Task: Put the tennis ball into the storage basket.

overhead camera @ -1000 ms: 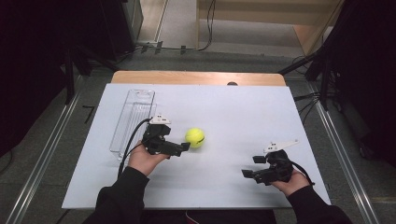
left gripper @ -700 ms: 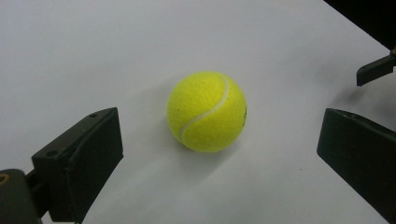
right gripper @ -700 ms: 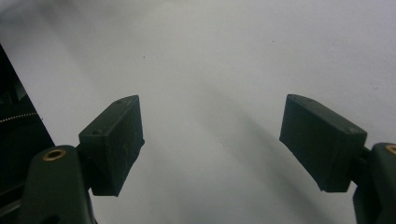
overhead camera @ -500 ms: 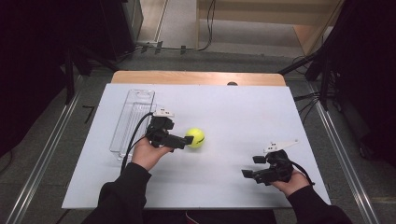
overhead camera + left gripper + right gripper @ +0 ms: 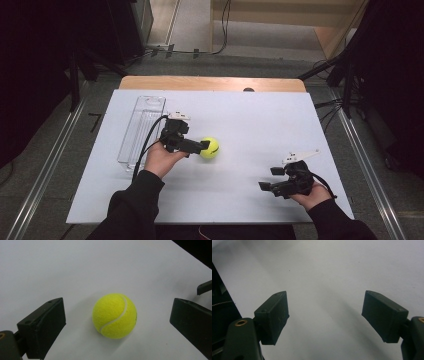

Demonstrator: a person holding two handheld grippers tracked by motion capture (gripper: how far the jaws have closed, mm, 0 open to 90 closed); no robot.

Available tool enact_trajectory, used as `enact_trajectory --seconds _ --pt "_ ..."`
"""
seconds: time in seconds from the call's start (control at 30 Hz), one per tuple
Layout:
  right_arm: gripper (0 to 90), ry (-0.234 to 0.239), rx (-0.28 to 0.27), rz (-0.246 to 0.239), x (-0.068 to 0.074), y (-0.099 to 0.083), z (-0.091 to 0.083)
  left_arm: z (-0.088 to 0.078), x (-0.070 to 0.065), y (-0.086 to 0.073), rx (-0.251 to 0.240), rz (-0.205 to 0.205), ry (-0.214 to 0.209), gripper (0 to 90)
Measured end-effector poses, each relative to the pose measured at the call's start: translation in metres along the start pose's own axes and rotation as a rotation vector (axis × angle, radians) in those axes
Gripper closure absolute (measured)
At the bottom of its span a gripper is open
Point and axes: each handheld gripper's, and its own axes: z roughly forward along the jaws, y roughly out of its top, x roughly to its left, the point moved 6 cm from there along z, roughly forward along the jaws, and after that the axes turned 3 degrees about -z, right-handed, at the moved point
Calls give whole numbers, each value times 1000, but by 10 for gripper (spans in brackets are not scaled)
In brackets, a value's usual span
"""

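Note:
A yellow tennis ball [image 5: 210, 148] rests on the white table top [image 5: 250, 120], left of the middle. My left gripper [image 5: 201, 145] is at the ball's left side, open. In the left gripper view the ball [image 5: 114, 316] lies on the table between the two spread jaws of that gripper [image 5: 117, 307], touching neither. My right gripper [image 5: 270, 178] is held near the table's front right, open. In the right gripper view its jaws [image 5: 325, 305] stand wide apart over bare table with nothing between them.
A clear plastic tray [image 5: 142, 129] lies lengthwise at the table's left, just left of my left hand. A wooden strip [image 5: 210, 83] runs along the far edge. Dark stands and cables are on the floor around the table.
My left gripper has moved right and slightly forward, so the ball now sits between its open jaws. The ball and the right gripper have stayed put.

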Motion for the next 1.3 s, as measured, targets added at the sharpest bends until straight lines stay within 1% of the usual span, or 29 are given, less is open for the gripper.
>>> enact_trajectory --seconds 0.13,0.2,0.43,0.53,0.67,0.77,0.8,0.9,1.0,1.03,1.07,1.1,1.17,1.3 --pt "194 1 1 1 0 0 0 4 1 3 7 10 4 9" --pt "194 1 1 1 0 0 0 7 1 5 4 7 8 9" --pt "194 0 2 0 0 0 0 19 -3 13 7 16 -2 9" --pt "194 0 1 0 0 0 0 23 -3 15 16 27 1 9" --pt "194 -1 0 1 -1 0 0 29 -5 21 11 33 -3 9" --pt "194 0 -1 0 -1 0 0 33 -5 23 8 31 -11 9" --pt "194 -1 0 -1 -1 0 0 34 -5 23 3 28 -17 8" --pt "194 1 0 1 0 0 0 35 -7 23 -4 36 -27 4" --pt "194 1 -1 2 0 0 0 32 -6 26 -41 37 -20 0" --pt "194 2 -1 0 0 0 0 32 -6 26 -41 34 -26 0" --pt "194 3 1 0 0 0 0 33 -6 25 -37 28 -35 0" --pt "194 4 2 0 0 0 0 33 -7 24 -28 33 -38 0" --pt "194 6 5 1 1 0 0 35 -7 22 -12 47 -21 0" --pt "194 8 4 -1 1 0 0 40 -7 19 -1 46 -12 0"
